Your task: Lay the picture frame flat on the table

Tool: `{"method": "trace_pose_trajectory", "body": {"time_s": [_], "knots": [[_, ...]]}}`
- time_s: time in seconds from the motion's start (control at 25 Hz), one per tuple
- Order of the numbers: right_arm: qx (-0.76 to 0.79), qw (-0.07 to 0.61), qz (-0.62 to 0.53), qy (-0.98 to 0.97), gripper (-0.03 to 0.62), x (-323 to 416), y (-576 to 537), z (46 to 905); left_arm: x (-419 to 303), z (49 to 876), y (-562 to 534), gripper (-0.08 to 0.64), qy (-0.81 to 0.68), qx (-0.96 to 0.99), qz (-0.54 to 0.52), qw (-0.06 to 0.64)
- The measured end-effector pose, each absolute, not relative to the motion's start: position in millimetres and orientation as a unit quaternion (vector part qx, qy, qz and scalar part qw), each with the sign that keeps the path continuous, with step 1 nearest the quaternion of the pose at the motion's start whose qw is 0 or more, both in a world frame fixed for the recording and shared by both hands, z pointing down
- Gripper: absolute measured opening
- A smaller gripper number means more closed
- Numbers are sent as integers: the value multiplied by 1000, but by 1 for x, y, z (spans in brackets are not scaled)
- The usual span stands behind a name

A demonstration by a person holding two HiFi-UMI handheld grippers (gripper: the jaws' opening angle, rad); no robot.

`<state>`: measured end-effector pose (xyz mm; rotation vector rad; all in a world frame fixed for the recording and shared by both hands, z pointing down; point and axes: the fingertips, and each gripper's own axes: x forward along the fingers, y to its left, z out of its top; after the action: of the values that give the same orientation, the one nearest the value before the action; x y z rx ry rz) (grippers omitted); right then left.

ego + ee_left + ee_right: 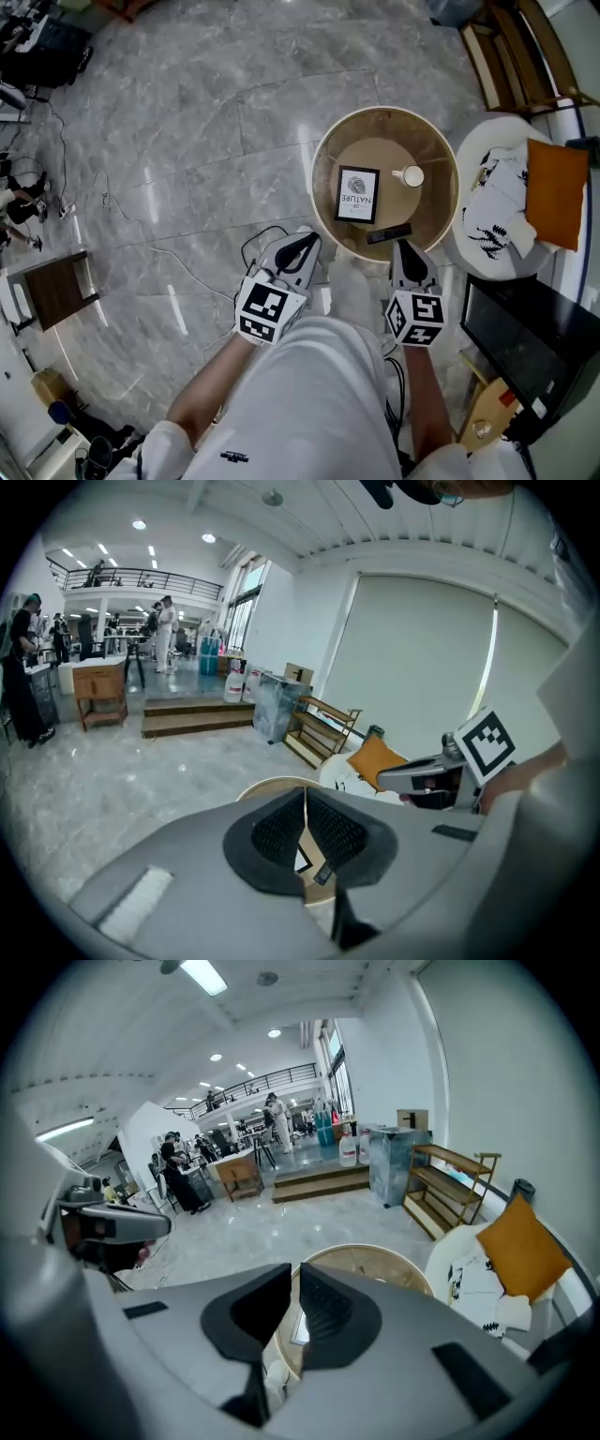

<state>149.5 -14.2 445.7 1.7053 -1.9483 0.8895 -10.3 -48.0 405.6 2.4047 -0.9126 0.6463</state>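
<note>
A black picture frame point(357, 194) with a white print is on the round wooden table point(439, 150), left of centre; from above I cannot tell whether it stands or lies flat. A sliver of the picture frame point(302, 860) shows below the left jaws, and the picture frame point(302, 1329) shows past the right jaws. My left gripper point(298, 251) hangs shut short of the table's near rim, holding nothing. My right gripper point(408, 253) is shut too, just before a black remote point(388, 232). Both are held close to the person's body.
A white mug point(410, 175) stands right of the frame. A white armchair point(487, 141) with an orange cushion point(555, 192) is right of the table. A black screen point(525, 342) lies at lower right, cables point(253, 246) on the marble floor, a small brown stand point(56, 289) at left.
</note>
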Motion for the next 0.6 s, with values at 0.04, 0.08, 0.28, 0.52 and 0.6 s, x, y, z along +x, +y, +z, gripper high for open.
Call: {"method": "trace_pose_trajectory", "body": {"time_s": [0.04, 0.08, 0.28, 0.52, 0.6], "knots": [[611, 195, 314, -700, 25, 149, -13, 435, -11, 399, -49, 9, -335, 881, 233, 240], [611, 188, 312, -702, 25, 148, -12, 425, -13, 393, -51, 10, -337, 882, 228, 238], [610, 169, 291, -717, 25, 143, -3, 385, -15, 362, -52, 10, -344, 889, 203, 226], [621, 156, 265, -721, 25, 150, 7, 348, -12, 330, -49, 9, -324, 905, 203, 188], [625, 152, 260, -720, 25, 154, 11, 341, -10, 321, -48, 9, -320, 908, 196, 185]]}}
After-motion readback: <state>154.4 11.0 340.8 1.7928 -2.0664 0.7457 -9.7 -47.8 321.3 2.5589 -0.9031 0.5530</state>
